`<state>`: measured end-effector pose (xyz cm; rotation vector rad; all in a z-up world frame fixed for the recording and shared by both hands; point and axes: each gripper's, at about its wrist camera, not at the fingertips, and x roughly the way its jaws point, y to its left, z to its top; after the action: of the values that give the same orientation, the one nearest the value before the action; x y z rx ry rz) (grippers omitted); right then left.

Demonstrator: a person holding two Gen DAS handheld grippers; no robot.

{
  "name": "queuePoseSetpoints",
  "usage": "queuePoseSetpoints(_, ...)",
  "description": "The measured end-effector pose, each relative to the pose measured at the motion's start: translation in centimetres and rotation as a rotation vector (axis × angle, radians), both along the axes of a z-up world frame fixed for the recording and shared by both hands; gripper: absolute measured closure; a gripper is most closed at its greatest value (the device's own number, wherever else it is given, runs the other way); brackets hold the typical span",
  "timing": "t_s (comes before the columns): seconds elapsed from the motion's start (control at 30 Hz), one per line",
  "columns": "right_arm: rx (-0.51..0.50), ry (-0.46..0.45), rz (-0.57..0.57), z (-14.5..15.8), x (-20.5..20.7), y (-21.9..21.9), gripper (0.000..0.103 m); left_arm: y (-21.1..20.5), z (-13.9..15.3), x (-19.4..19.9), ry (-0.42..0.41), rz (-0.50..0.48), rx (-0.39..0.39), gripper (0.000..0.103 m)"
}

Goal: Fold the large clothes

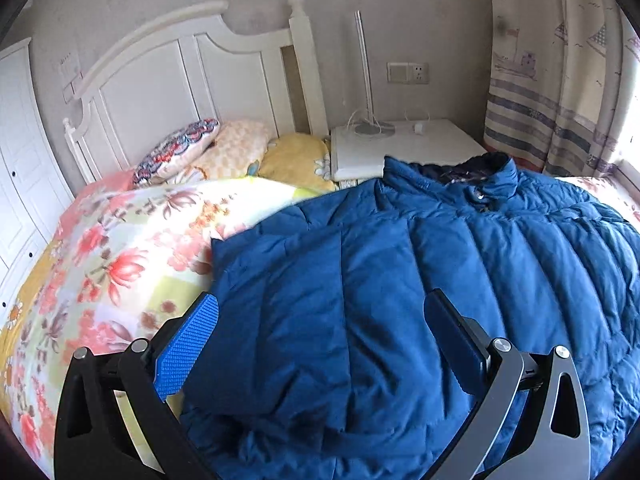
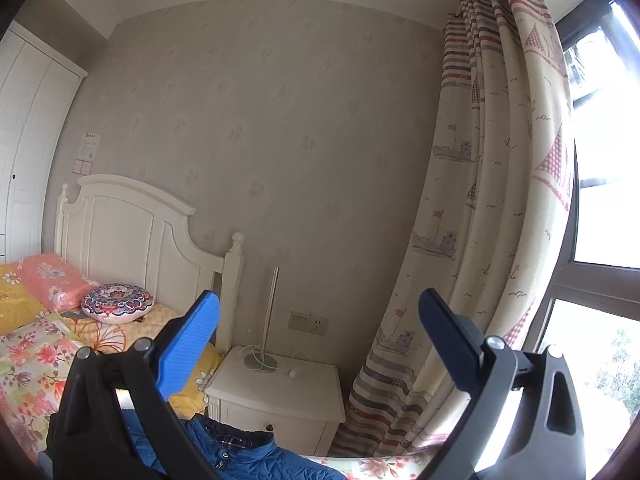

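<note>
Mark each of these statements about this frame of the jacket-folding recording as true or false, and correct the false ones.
1. The blue puffer jacket lies on the floral bedspread. True.
2. The left gripper is shut on the jacket. False: its jaws stand open above the jacket.
3. The right gripper is open, holding nothing. True.
4. The lamp stands on the bed. False: it stands on the white nightstand.
5. The round patterned cushion rests near the headboard. True.
6. The curtain is plain white. False: it has stripes, boats and sails.
</note>
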<state>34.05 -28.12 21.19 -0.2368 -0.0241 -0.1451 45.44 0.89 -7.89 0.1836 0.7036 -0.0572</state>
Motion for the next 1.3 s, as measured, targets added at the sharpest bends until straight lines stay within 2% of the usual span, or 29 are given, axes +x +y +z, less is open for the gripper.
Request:
queuePoseSetpoints(0.1, 0.0, 0.022, -0.002, -0.8, 1.6, -0.1, 0.004, 0.0, -1.7, 1.1, 0.033, 0.005, 0.007, 0.004)
queuePoseSetpoints(0.17, -0.002, 0.039, -0.002, -1.6, 2.9, 0.0, 0.004, 0.3, -2.6, 1.6, 0.056, 0.003, -0.016, 0.004)
queuePoseSetpoints(0.3, 0.003, 0.069, 0.004, -3.2, 5.4, -0.2, 0.003, 0.6, -3.1, 2.0, 0.078, -0.001, -0.036, 0.004)
queuePoseSetpoints(0.4, 0.015, 0.112, 0.012, -5.3, 7.9, -0.5, 0.003, 0.5, -3.3, 2.2, 0.087, -0.002, -0.032, 0.004)
queuePoseSetpoints(0.47, 0.035, 0.168, 0.037, -8.0, 9.8, -0.8, 0.003, 0.7, -3.4, 2.2, 0.095, -0.003, -0.043, 0.004)
queuePoseSetpoints(0.53, 0.074, 0.271, 0.087, -12.5, 11.8, -1.4, 0.003, 0.8, -3.4, 2.4, 0.101, -0.005, -0.055, 0.004)
queuePoseSetpoints(0.6, 0.111, 0.433, 0.109, -18.8, 14.0, -2.1, 0.003, 0.9, -3.5, 2.5, 0.105, -0.006, -0.064, 0.004)
queuePoseSetpoints(0.73, 0.169, 0.704, 0.127, -30.1, 15.8, -3.4, 0.004, 1.0, -3.5, 2.5, 0.108, -0.008, -0.07, 0.004)
queuePoseSetpoints(0.83, 0.204, 0.847, 0.12, -35.9, 16.7, -4.3, 0.004, 1.0, -3.5, 2.6, 0.111, -0.009, -0.078, 0.004)
queuePoseSetpoints(1.0, 0.19, 0.835, 0.115, -37.7, 16.9, -3.7, 0.002, 1.1, -3.5, 2.5, 0.115, -0.008, -0.086, 0.004)
queuePoseSetpoints(1.1, 0.221, 0.831, 0.119, -37.0, 16.7, -4.1, 0.005, 1.1, -3.5, 2.6, 0.116, -0.007, -0.087, 0.004)
queuePoseSetpoints(1.2, 0.237, 0.734, 0.037, -34.4, 13.6, -5.4, 0.005, 1.1, -3.5, 2.6, 0.12, -0.007, -0.091, 0.004)
queuePoseSetpoints(1.27, 0.206, 0.733, -0.021, -34.3, 12.7, -6.2, 0.004, 1.1, -3.5, 2.6, 0.12, -0.008, -0.093, 0.004)
queuePoseSetpoints(1.3, 0.205, 0.78, -0.034, -35.5, 12.9, -6.7, 0.003, 1.1, -3.5, 2.7, 0.121, -0.007, -0.092, 0.004)
